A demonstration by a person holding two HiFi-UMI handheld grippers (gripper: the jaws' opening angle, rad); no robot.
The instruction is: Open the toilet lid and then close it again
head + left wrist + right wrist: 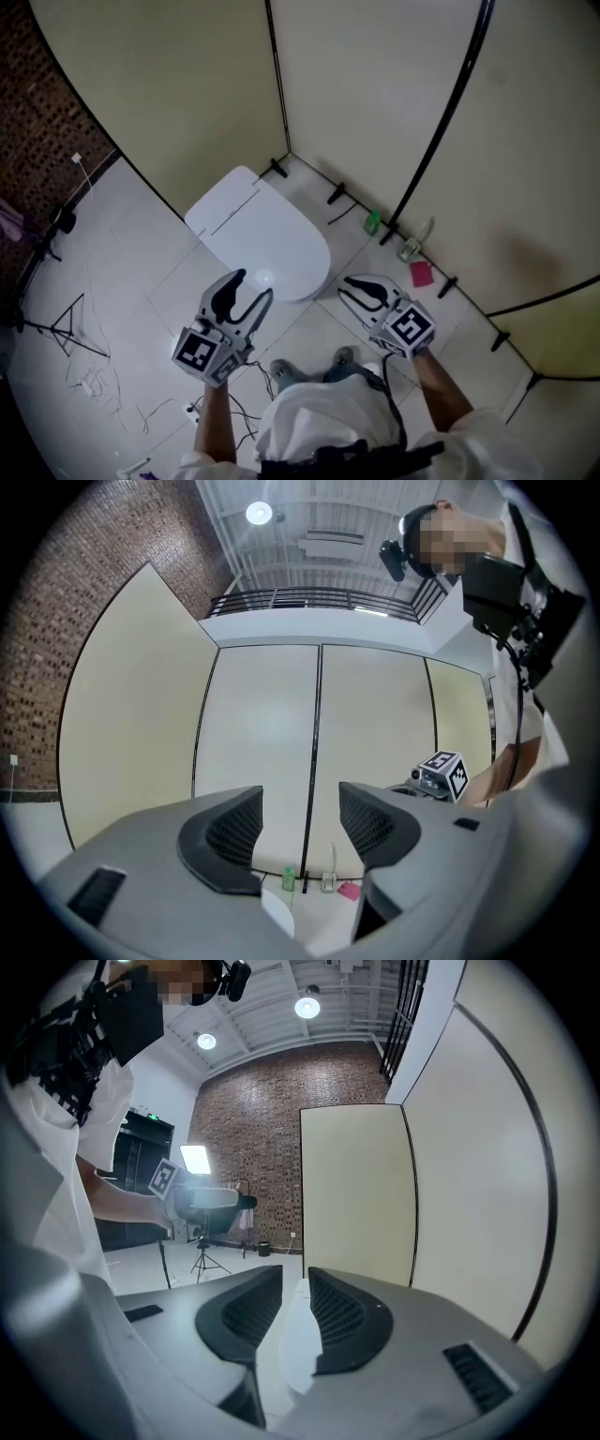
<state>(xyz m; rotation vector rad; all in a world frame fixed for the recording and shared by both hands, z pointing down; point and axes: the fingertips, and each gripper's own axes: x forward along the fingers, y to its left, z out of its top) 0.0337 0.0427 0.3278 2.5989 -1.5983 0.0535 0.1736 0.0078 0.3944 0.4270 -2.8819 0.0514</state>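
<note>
The white toilet (267,239) stands in the corner of the cream partition with its lid down. My left gripper (253,286) hovers over the toilet's front left edge, its jaws apart and nothing between them. In the left gripper view the left gripper (300,799) points at the partition, and a bit of the toilet (277,917) shows below it. My right gripper (345,289) sits just right of the toilet's front, fingers nearly together and empty. In the right gripper view the right gripper (295,1288) shows a narrow slit, with the toilet's white (298,1344) beyond it.
A green bottle (372,222), a clear bottle (412,246) and a pink item (422,274) lie along the partition's foot to the toilet's right. Black partition feet (336,194) stick out onto the floor. A stand (66,328) and cables (112,394) lie at left. The person's shoes (284,372) are just behind the grippers.
</note>
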